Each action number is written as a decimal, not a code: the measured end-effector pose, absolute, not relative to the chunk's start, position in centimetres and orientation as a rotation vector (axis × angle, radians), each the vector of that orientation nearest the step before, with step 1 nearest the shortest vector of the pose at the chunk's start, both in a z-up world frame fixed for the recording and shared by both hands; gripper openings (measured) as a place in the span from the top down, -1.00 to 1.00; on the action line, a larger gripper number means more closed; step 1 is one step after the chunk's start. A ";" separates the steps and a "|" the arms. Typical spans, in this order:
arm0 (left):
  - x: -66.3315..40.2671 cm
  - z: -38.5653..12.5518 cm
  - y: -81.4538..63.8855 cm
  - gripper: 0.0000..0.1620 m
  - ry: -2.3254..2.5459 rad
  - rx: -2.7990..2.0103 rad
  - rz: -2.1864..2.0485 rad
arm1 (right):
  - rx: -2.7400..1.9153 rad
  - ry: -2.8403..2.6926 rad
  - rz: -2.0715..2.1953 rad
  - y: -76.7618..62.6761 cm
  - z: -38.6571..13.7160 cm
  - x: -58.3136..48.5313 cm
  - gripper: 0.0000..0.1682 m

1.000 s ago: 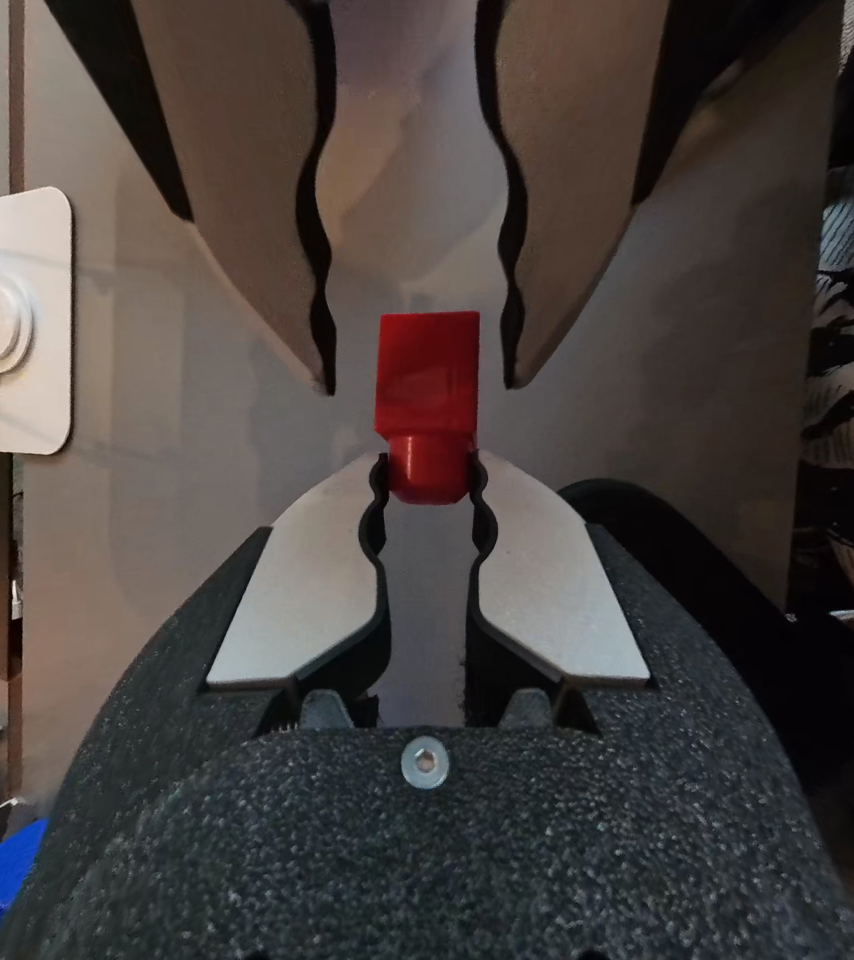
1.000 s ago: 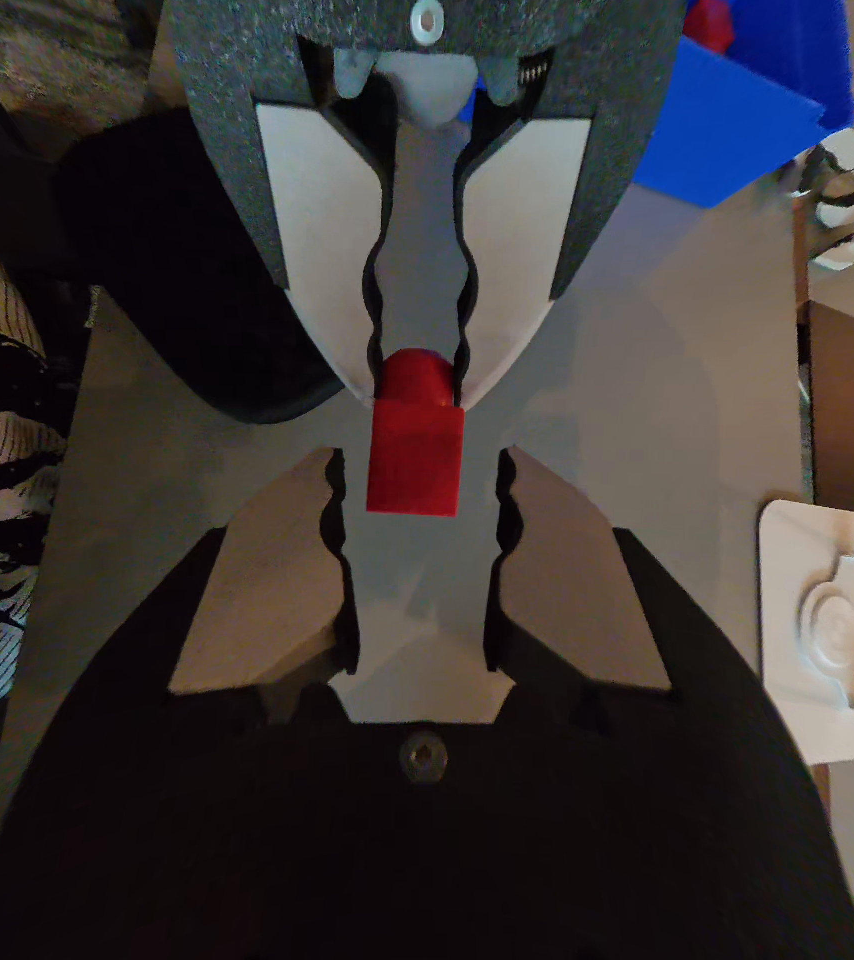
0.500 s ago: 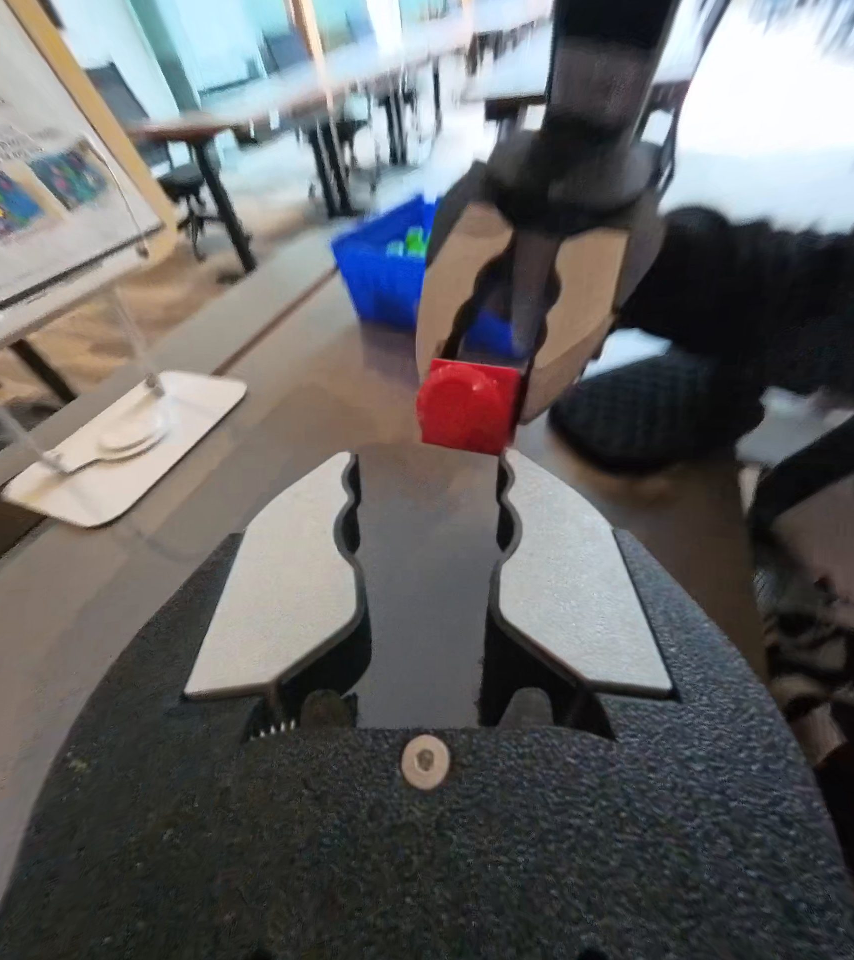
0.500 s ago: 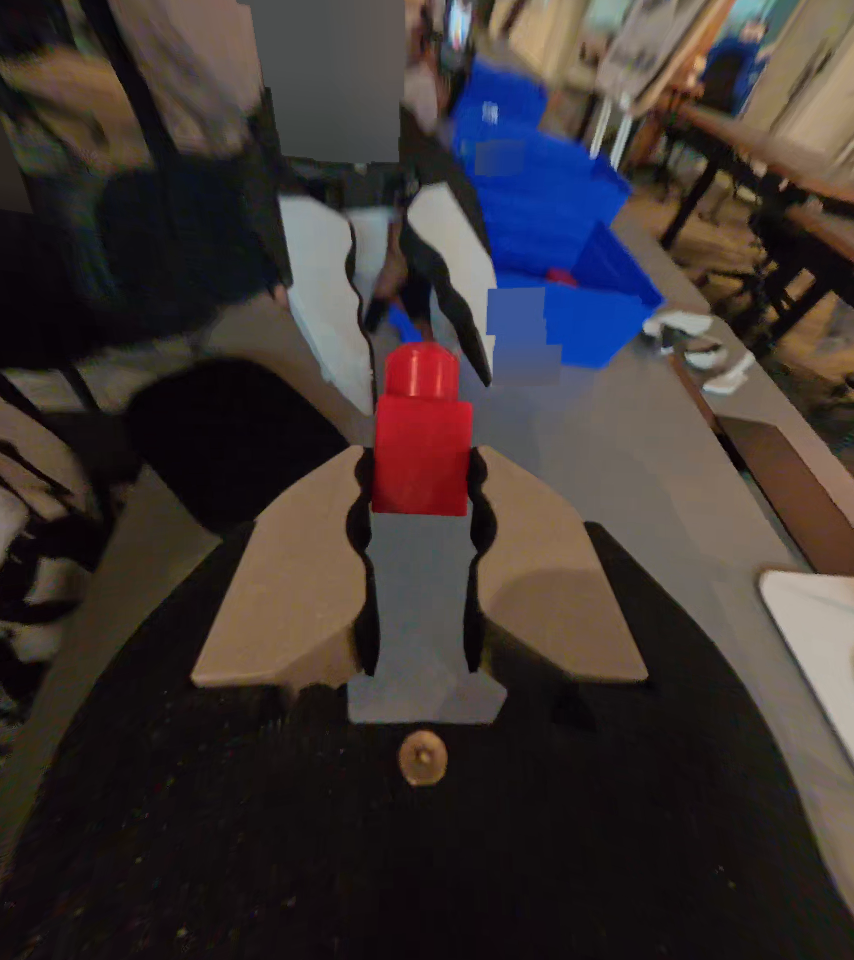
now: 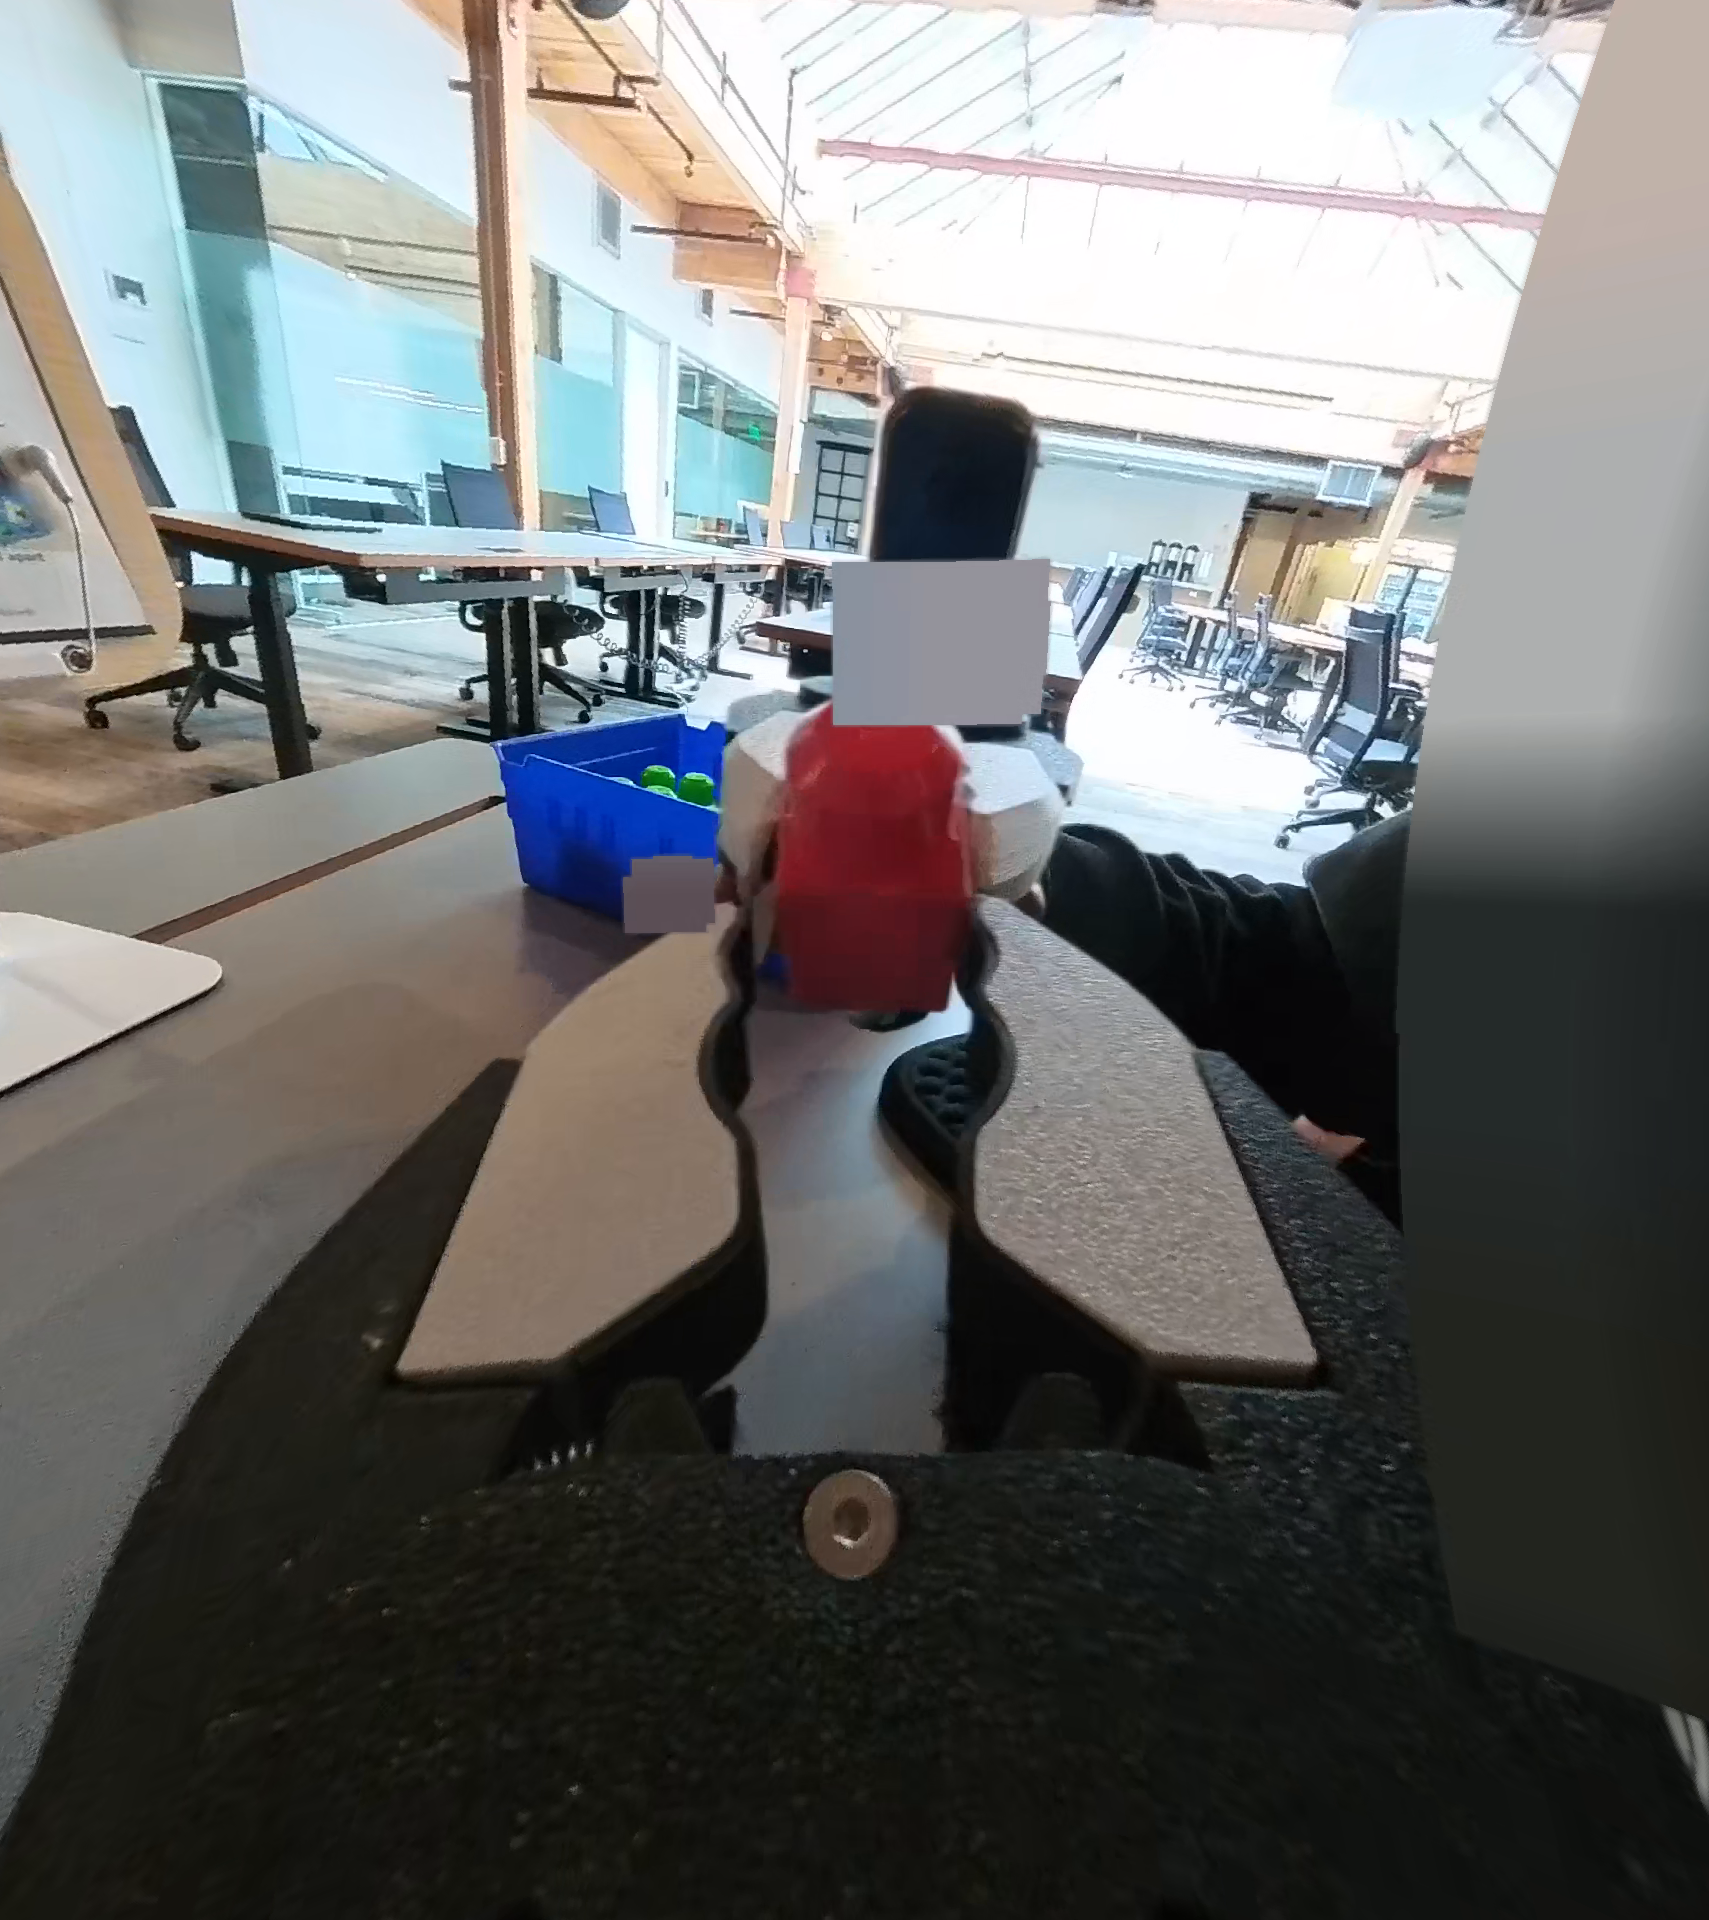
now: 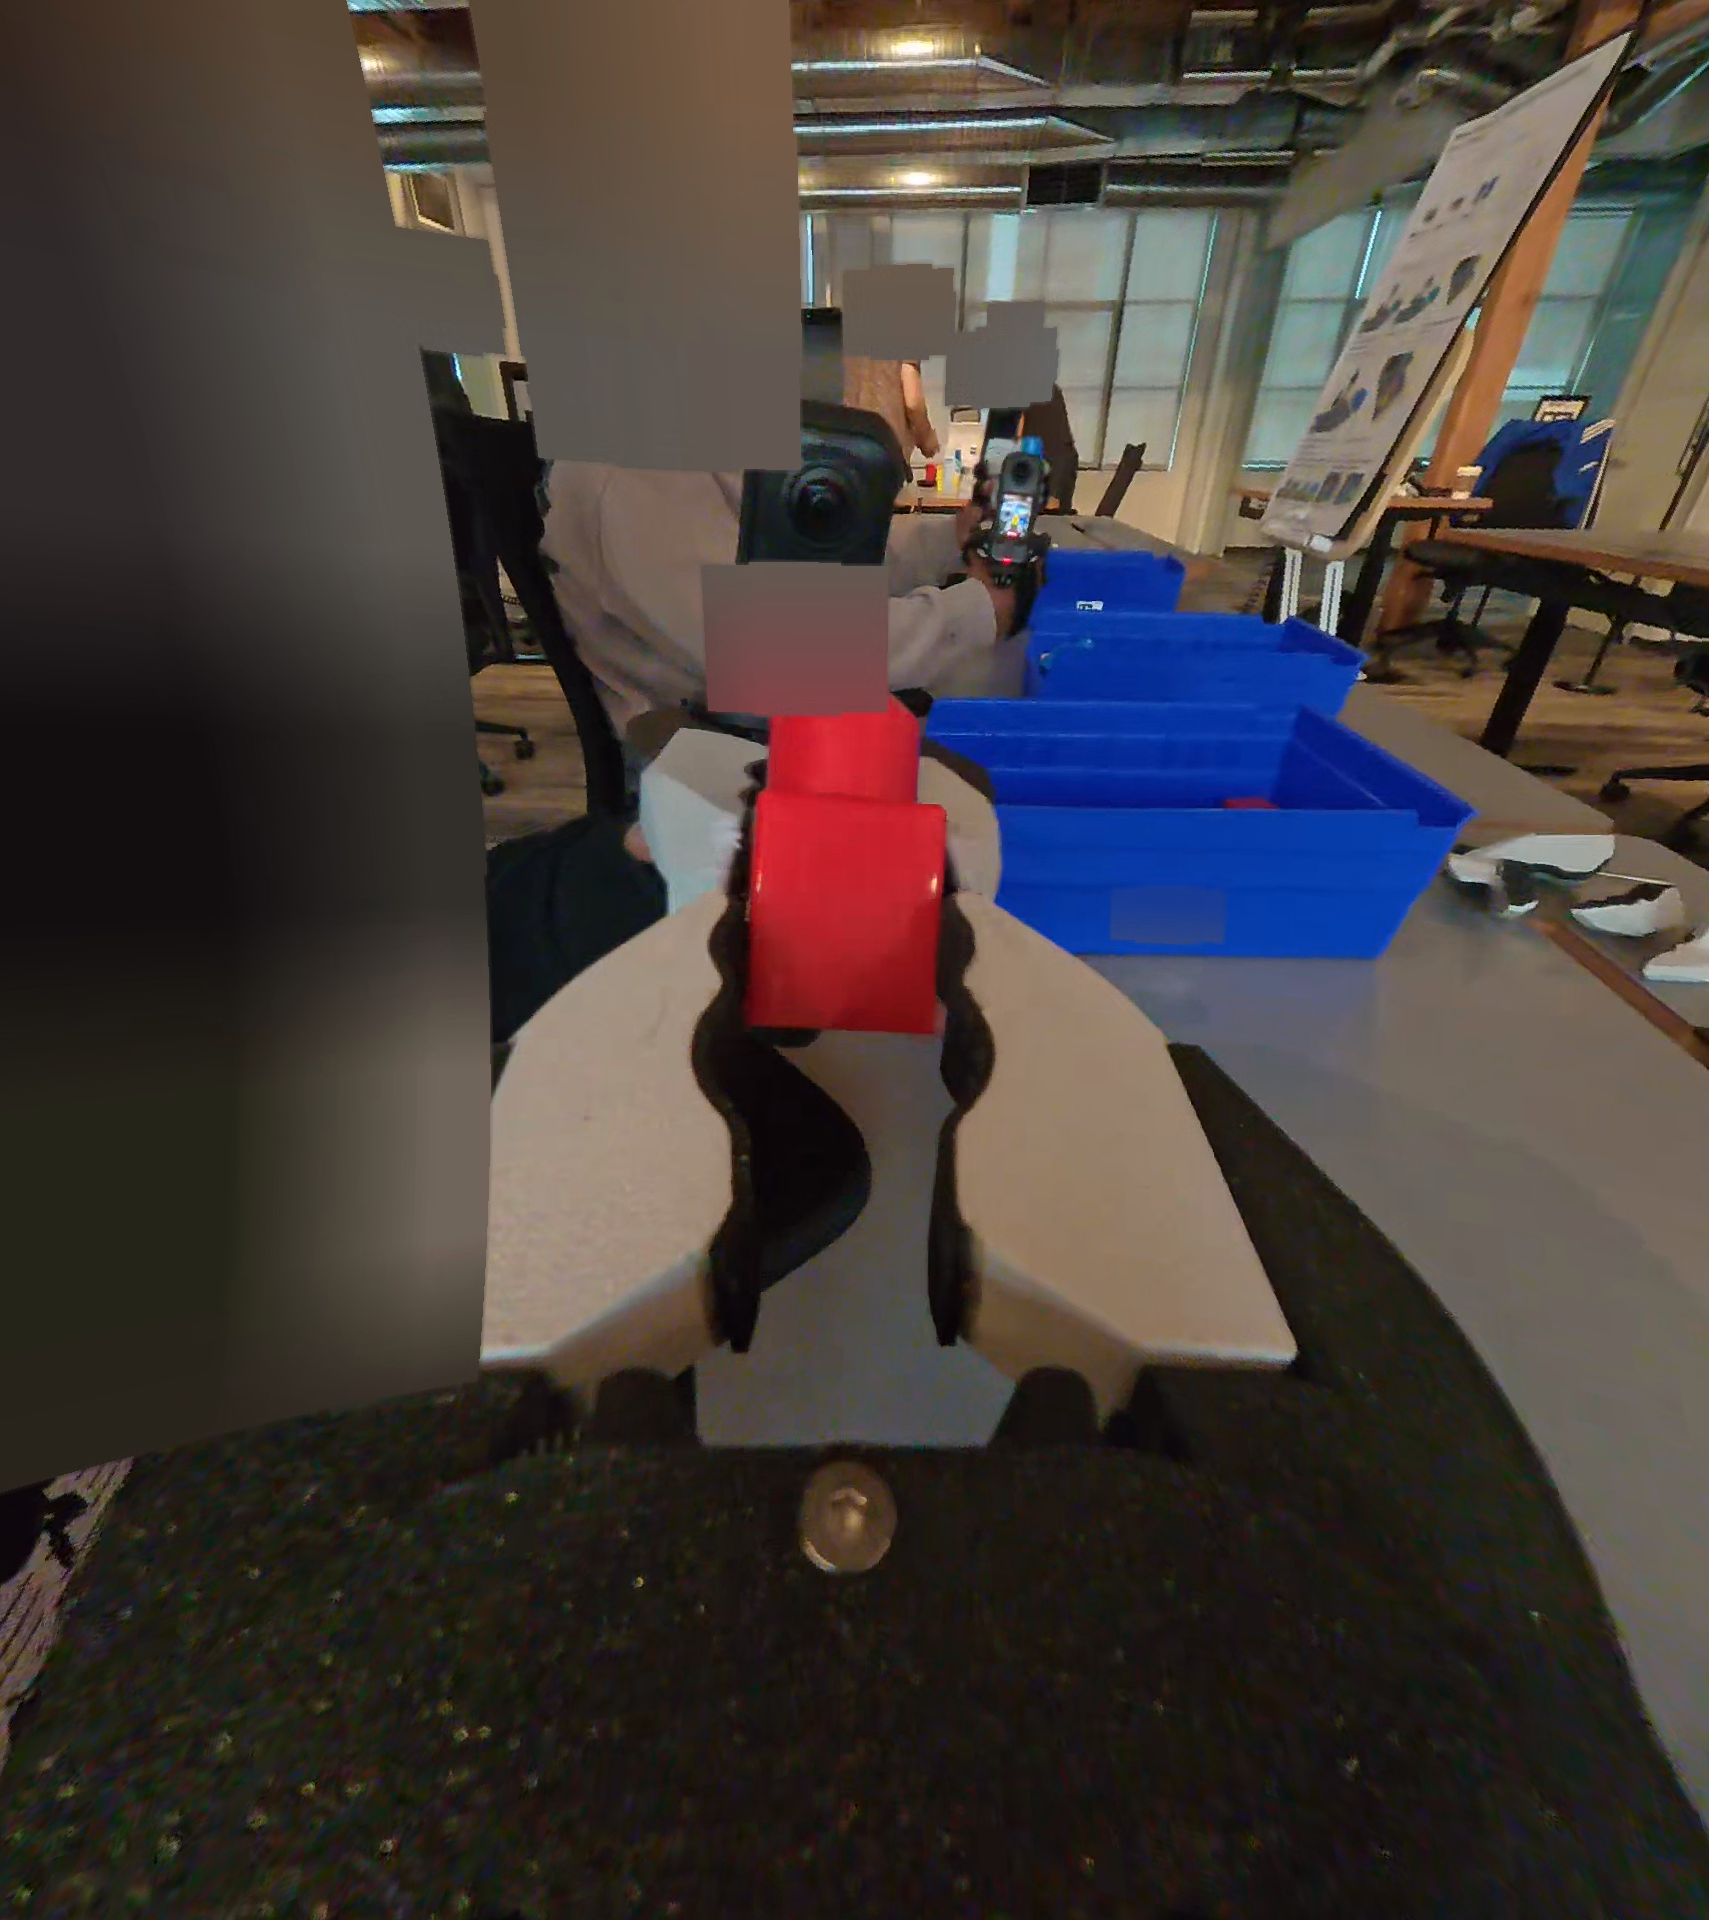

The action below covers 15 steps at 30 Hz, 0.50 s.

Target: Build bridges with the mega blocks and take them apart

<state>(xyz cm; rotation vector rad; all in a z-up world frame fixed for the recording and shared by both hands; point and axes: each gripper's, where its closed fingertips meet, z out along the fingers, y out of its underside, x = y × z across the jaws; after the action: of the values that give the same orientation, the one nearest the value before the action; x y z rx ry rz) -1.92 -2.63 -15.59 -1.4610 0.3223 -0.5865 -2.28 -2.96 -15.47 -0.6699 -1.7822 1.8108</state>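
Where a second ago we looked straight down at the table (image 6: 1349, 1091), both cameras are now level across the office. The red block (image 6: 839, 925), then pinched by its stud in the left gripper (image 5: 855, 966), is now clamped between the fingers of the right gripper (image 6: 845, 914), held above the table. The left fingers flank the block closely; we cannot tell whether they grip it. In the left view the right gripper stands behind the block and hides part of a blue bin (image 5: 611, 821) holding green blocks (image 5: 673, 781). A white stand base (image 5: 19, 997) sits to the left and a dark sleeve (image 5: 1224, 935) to the right.
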 end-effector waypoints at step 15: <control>-1.7 -23.6 -3.1 0.59 0.632 -1.991 -0.295 | -0.767 -2.594 0.870 -1.2 -20.8 -0.6 0.40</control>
<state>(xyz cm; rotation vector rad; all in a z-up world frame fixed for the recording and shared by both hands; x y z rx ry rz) -1.65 -3.07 -23.58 -1.9907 0.6322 -0.2948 -0.60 -1.23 -20.80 -0.7668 -2.5941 0.8702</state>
